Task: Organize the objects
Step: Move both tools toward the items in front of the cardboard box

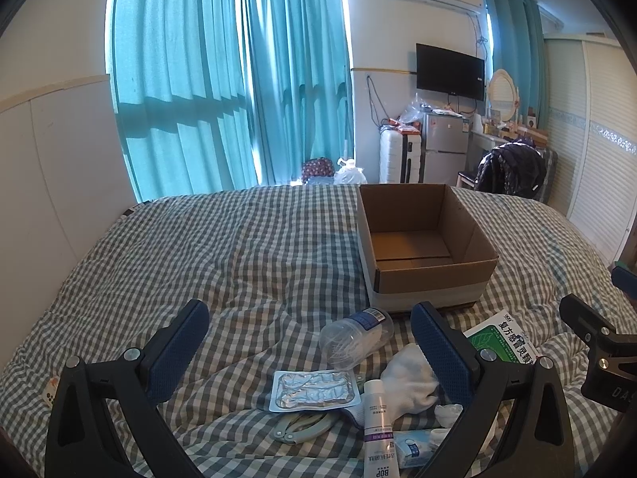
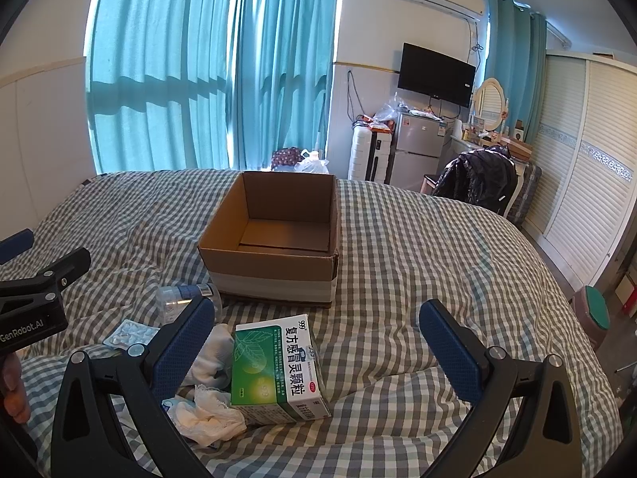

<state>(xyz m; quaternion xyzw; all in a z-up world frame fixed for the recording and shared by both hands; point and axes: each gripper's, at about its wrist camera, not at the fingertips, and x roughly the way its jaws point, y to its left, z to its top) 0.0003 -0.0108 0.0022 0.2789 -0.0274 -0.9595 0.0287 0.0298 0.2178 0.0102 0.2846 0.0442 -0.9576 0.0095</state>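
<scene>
An empty open cardboard box [image 1: 426, 247] [image 2: 274, 235] sits on the checked bed. Before it lies a pile: a clear plastic bottle [image 1: 356, 336] [image 2: 187, 298], a foil blister pack [image 1: 314, 390] [image 2: 129, 332], a white tube [image 1: 377, 426], a white glove [image 1: 410, 382] [image 2: 213, 358], grey clippers [image 1: 302, 428], a tissue pack [image 1: 414, 444] and a green medicine box [image 2: 276, 366] [image 1: 503, 338]. My left gripper [image 1: 310, 346] is open and empty above the pile. My right gripper [image 2: 314, 342] is open and empty, with the medicine box between its fingers.
The bed's checked quilt [image 1: 199, 259] is rumpled. Teal curtains [image 1: 223, 79] hang behind. A fridge [image 1: 444, 147], a suitcase [image 1: 398, 157], a chair with a dark jacket [image 1: 511, 171] and a wardrobe [image 2: 589, 167] stand beyond the bed.
</scene>
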